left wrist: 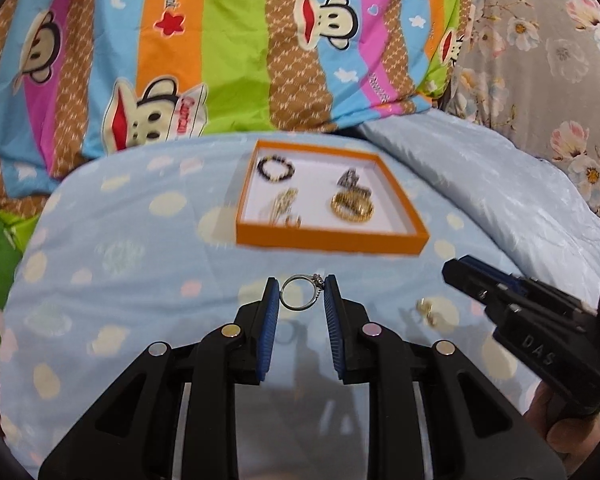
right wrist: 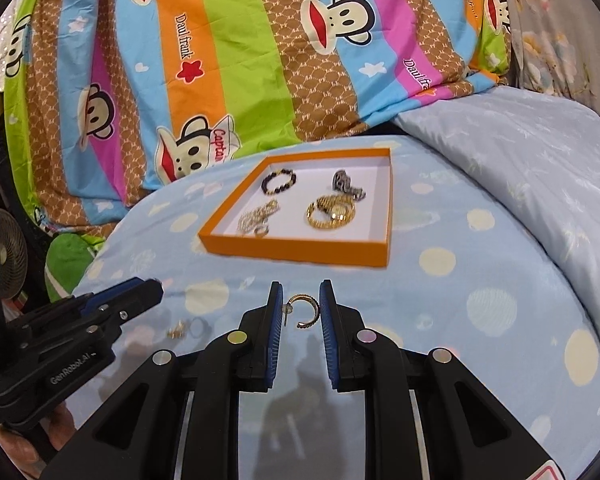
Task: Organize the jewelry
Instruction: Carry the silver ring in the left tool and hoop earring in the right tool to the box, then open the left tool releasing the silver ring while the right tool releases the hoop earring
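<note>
**Colours and patterns on the bed**

Orange walls and white floor on the tray (right wrist: 300,254), mid-frame. Inside: black beads with gold on the bracelet (right wrist: 279,182), gold on the watch (right wrist: 332,212), pale gold on the chain (right wrist: 258,214). Silver on the ring (left wrist: 300,293), gold on the hoop earring (right wrist: 307,312), both between blue ribbed pads (right wrist: 274,320) on black fingers. Pale blue with cream dots on the sheet (right wrist: 480,280). Orange, green, pink, blue and brown stripes with cartoon monkeys on the quilt (right wrist: 240,60), upper frame. Grey floral cloth (left wrist: 540,60), upper right.

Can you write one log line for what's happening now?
left gripper: holds silver ring | right gripper: holds gold hoop earring | orange tray: ahead
</note>
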Demonstrator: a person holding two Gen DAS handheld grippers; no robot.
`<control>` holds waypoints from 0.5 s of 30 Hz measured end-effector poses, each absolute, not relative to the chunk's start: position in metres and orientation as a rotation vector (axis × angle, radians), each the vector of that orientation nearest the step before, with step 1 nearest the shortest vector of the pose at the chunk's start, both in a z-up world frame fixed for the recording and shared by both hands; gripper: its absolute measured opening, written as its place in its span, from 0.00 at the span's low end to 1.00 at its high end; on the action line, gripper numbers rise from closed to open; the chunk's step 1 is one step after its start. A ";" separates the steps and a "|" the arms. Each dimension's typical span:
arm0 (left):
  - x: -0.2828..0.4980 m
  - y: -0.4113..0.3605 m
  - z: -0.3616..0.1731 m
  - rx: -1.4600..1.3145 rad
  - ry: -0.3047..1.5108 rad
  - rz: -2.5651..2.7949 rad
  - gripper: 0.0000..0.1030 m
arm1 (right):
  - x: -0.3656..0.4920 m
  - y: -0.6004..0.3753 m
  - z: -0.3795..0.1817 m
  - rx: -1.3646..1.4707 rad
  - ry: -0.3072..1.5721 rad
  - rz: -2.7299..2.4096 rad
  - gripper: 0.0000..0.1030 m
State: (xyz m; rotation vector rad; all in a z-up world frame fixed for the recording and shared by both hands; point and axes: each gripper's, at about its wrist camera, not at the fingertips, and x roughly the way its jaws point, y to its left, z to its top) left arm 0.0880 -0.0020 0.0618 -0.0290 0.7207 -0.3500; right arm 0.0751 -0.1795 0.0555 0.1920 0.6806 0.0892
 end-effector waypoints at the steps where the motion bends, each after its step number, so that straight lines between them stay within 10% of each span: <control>1: 0.095 -0.005 0.066 -0.027 0.710 -0.353 0.22 | 0.083 -0.183 0.057 0.198 0.677 0.084 0.17; 15: 0.196 -0.054 0.060 -0.022 0.698 -0.359 0.22 | 0.176 -0.200 0.047 0.240 0.684 0.057 0.17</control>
